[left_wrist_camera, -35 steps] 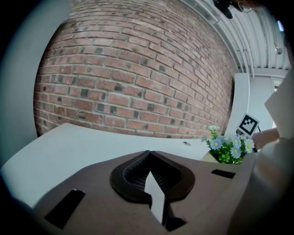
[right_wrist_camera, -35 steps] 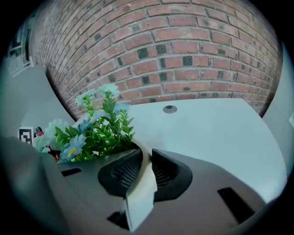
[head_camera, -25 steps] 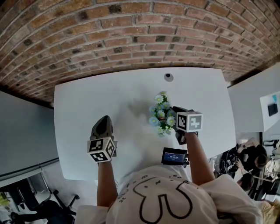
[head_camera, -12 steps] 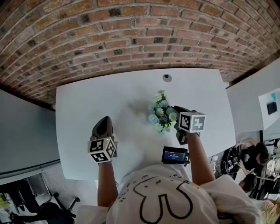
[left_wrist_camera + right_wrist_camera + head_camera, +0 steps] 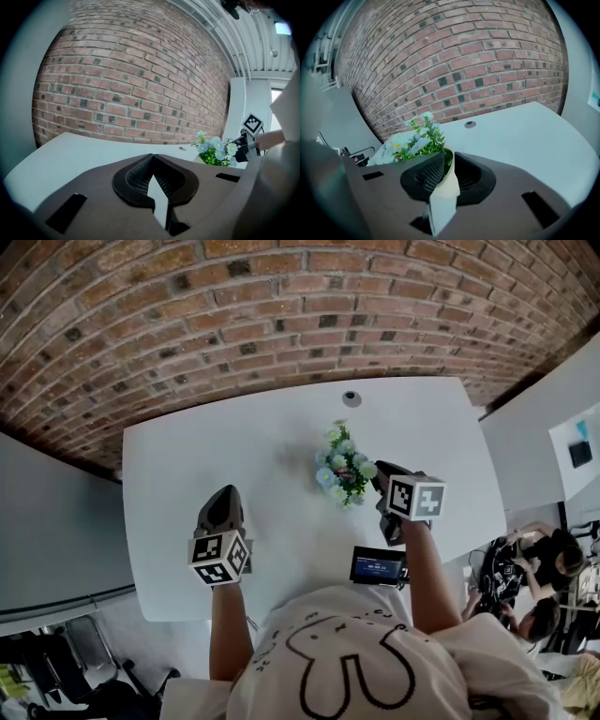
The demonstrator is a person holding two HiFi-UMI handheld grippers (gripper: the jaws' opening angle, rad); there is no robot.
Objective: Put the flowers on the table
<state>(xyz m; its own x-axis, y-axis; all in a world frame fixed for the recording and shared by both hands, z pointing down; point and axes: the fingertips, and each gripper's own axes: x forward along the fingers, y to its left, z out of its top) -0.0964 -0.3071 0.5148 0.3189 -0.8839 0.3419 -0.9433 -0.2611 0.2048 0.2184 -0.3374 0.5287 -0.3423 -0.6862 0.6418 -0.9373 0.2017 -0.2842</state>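
White table (image 5: 234, 446): bare across its middle, with a brick wall (image 5: 281, 315) behind and a small round grommet (image 5: 352, 399) near the far edge.
Flowers (image 5: 343, 474): pale blue and white blooms in a cream pot (image 5: 446, 180), over the table's middle, a little right of centre. I cannot tell whether the base touches the top.
Right gripper (image 5: 377, 472): jaws clamped on the pot's rim, the blooms leaning to its left.
Left gripper (image 5: 220, 495): jaws together on nothing, over the near left of the table, well apart from the flowers.
Change: over the last second the flowers have edged slightly towards the grommet, while the left gripper has hardly shifted.
Meaning: placing looks nearly done. What likely remains is to settle the pot upright, then let go.
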